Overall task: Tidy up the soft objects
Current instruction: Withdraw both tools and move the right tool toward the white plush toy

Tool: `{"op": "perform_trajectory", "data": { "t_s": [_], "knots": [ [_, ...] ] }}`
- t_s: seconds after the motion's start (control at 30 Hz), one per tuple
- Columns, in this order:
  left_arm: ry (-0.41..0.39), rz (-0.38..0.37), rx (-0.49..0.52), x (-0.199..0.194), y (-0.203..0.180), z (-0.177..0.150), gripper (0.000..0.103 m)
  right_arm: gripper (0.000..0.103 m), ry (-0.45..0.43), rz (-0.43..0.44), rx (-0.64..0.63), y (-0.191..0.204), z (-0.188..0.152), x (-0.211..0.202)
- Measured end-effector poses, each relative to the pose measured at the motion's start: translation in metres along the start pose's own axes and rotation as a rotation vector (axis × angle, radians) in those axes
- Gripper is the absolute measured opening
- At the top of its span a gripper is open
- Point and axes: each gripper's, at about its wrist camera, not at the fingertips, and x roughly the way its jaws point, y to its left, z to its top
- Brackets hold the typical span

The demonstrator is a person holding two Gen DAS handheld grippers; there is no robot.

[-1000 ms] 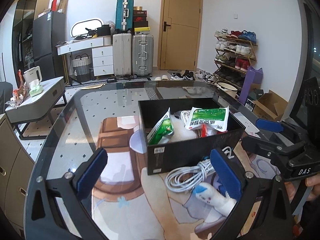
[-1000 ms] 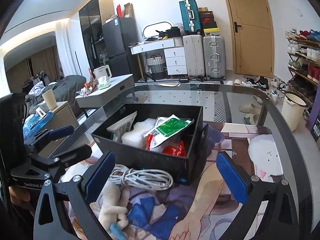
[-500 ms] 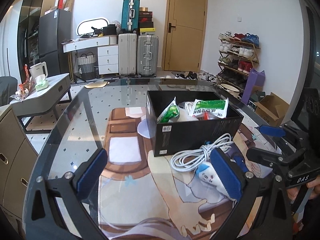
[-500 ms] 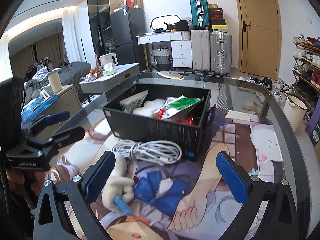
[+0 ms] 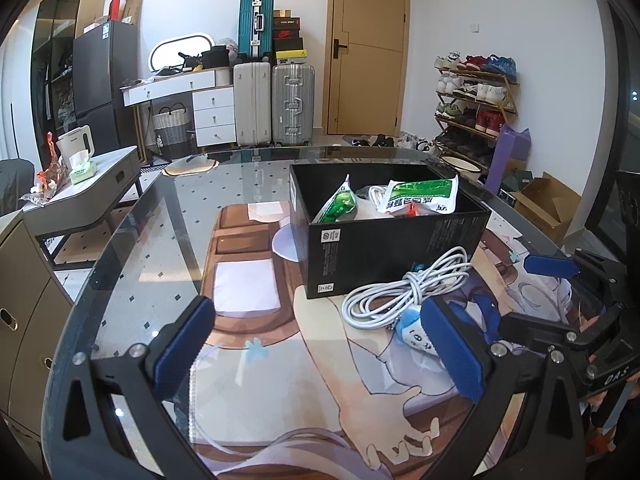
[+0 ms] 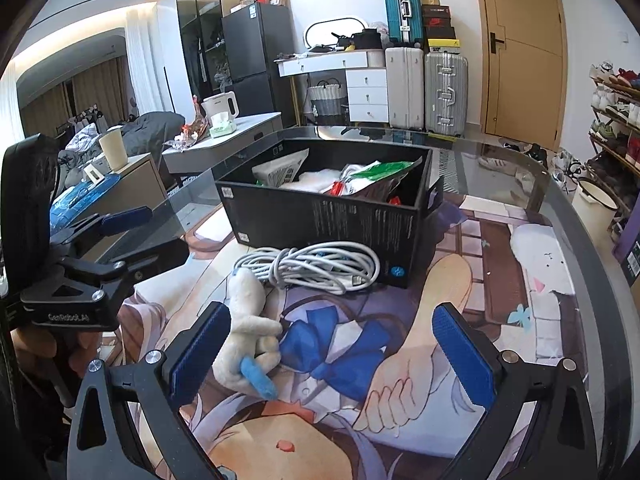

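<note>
Jaws wide, plush toy [image 6: 244,344] body right-view only

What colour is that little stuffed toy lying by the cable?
Cream-white plush toy with a light blue tip; clearest in the right wrist view.

A lived-in home: a wooden shoe rack [image 5: 476,108] full of trainers, upright silver suitcases [image 5: 274,104] by a tan wooden door [image 5: 366,48], a dark fridge [image 6: 256,56].
</note>
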Motion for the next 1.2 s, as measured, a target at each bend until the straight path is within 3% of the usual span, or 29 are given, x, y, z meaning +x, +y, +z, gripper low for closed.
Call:
{"op": "perform_trajectory", "data": {
  "t_s": [0.5,1.0,1.1,1.2],
  "knots": [
    [0.035,-0.024,-0.009,0.005,0.002,-0.01,0.103,0.102,0.049,0.042,-0.04,0.016,-0.004,0.013],
    [0.047,-0.031,-0.015,0.005,0.004,-0.013,0.103,0.102,0.178,0.002,-0.001,0.019,-0.002,0.049],
    [0.047,-0.03,-0.015,0.006,0.004,-0.013,0.103,0.098,0.181,0.015,0.0,0.02,-0.001,0.051],
    [0.047,-0.03,-0.015,0.006,0.004,-0.013,0.103,0.087,0.188,0.034,-0.013,0.023,0.0,0.054]
  ]
}}
